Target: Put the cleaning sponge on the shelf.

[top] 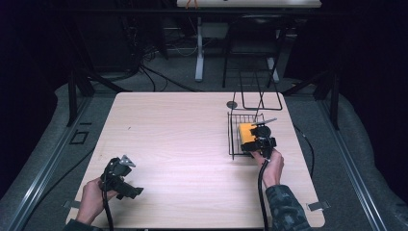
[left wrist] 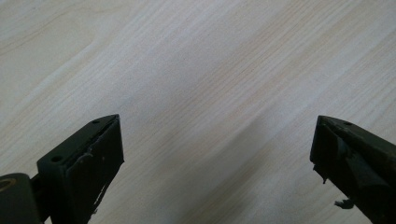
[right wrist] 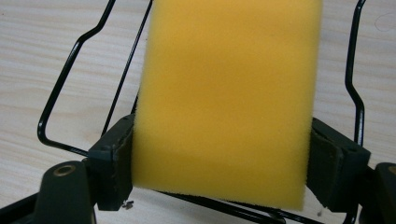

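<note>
Black jaws of the right gripper (right wrist: 223, 163) are seen pressed against both long sides of a yellow sponge (right wrist: 229, 93), so the sponge is held between the fingers (right wrist: 114, 158). Behind the fingers, the thin black wire of a basket (right wrist: 65, 79) is visible over pale wood-grain table (right wrist: 46, 37). From the high view, the right gripper (top: 260, 141) and sponge (top: 246, 133) are placed inside the wire basket (top: 232, 139), at the table's right side. The task is judged to be at the grasp stage: the sponge is gripped but not lifted clear, or is being set down; which of the two cannot be told.

The sponge is a soft, fine-pored foam block, rectangular, with a darker layer along its near edge. The basket is rigid bent wire.

The left gripper (left wrist: 217, 154) is held wide with nothing between its fingers (left wrist: 93, 158), above bare table, well apart from the basket.
</note>
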`<move>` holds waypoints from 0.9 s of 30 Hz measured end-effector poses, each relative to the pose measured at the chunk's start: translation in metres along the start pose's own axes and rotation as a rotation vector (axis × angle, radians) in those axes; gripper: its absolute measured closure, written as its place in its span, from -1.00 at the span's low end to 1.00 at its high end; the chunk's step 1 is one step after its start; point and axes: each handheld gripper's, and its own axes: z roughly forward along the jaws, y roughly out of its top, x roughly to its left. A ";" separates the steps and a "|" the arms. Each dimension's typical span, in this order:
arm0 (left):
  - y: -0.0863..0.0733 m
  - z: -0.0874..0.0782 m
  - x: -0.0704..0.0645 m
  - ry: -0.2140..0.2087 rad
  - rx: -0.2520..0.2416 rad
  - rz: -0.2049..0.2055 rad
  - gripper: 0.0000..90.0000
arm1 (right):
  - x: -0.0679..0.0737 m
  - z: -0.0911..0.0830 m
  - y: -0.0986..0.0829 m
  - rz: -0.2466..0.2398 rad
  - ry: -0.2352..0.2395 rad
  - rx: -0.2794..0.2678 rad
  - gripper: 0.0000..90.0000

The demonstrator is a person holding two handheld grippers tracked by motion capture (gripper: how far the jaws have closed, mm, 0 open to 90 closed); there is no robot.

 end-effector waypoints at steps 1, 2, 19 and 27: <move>0.000 0.000 0.000 0.000 -0.002 -0.001 -0.94 | 0.000 0.000 0.000 0.002 -0.001 0.000 -0.53; 0.000 0.000 -0.001 0.000 -0.002 0.002 -0.94 | 0.000 0.000 0.000 0.000 -0.002 0.001 -0.53; 0.000 -0.001 -0.001 0.003 -0.002 0.005 -0.93 | 0.000 0.001 -0.001 -0.006 -0.003 0.020 -0.64; 0.000 -0.001 -0.001 0.002 -0.003 0.004 -0.93 | 0.003 -0.013 0.001 -0.036 -0.012 -0.024 -0.69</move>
